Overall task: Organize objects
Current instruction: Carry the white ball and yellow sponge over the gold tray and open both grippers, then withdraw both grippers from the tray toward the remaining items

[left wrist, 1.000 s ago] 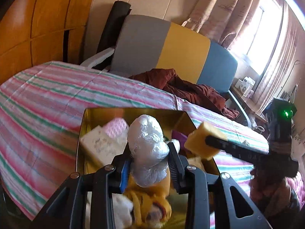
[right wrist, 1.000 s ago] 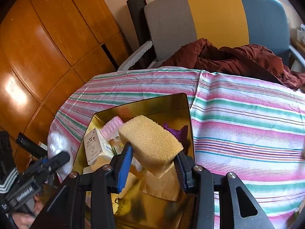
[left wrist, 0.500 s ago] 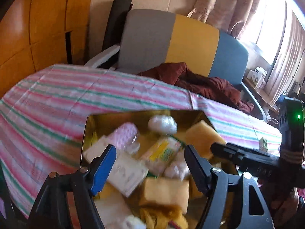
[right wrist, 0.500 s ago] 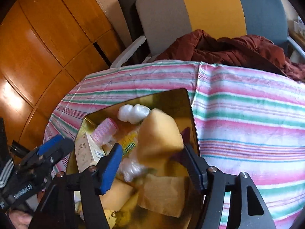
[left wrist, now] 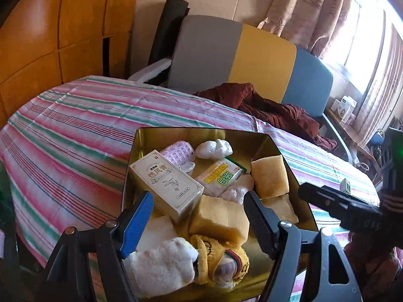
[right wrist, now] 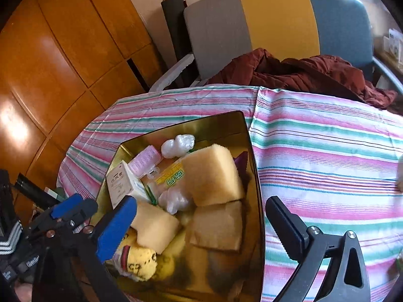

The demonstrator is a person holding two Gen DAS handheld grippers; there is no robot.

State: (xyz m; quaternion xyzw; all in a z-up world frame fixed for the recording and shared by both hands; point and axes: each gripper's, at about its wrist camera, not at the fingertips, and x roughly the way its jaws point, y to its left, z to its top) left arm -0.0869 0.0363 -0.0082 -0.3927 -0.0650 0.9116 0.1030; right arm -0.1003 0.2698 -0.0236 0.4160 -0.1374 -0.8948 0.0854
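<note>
Left wrist view: left gripper (left wrist: 199, 216) spread wide, nothing between the pads, hanging over the near end of the gold tin (left wrist: 201, 132). Jaws have just been opening. Tin sits on striped tablecloth (left wrist: 75, 125), crowded. Inside: cream carton (left wrist: 166, 181) lying tilted at left, pink curler (left wrist: 177, 151) behind it, white plastic wad (left wrist: 214, 148) near the far wall, yellow-green packet (left wrist: 221, 177) mid tin, yellow sponge (left wrist: 269, 176) against the right wall, another sponge block (left wrist: 219, 216) in the middle nearer the camera, white and yellow plush toy (left wrist: 189, 264) at the near end. Second clear wad (left wrist: 236, 187) wedged between packet and sponge. Right gripper's black finger (left wrist: 337, 206) pokes in from the right edge, beside the tin's right rim. Small green box (left wrist: 345, 185) on the cloth past it. Chair (left wrist: 252, 58) with red-brown garment (left wrist: 272, 108) behind the table.

Right wrist view: right gripper (right wrist: 199, 219) at full spread, empty, jaws just been opening; blue pad over the tin (right wrist: 226, 123), black pad just outside its right rim over the cloth (right wrist: 327, 151). Big sponge (right wrist: 211, 173) lies loose in the tin, atop the packet (right wrist: 173, 176), purple item (right wrist: 243, 161) half hidden behind it. Left gripper (right wrist: 73, 209) low left at the tin's corner. Carton (right wrist: 121, 183), curler (right wrist: 146, 159), wad (right wrist: 177, 144) along the left and far side. Toy (right wrist: 138, 261) at the near end, partly blocked by the blue pad.
</note>
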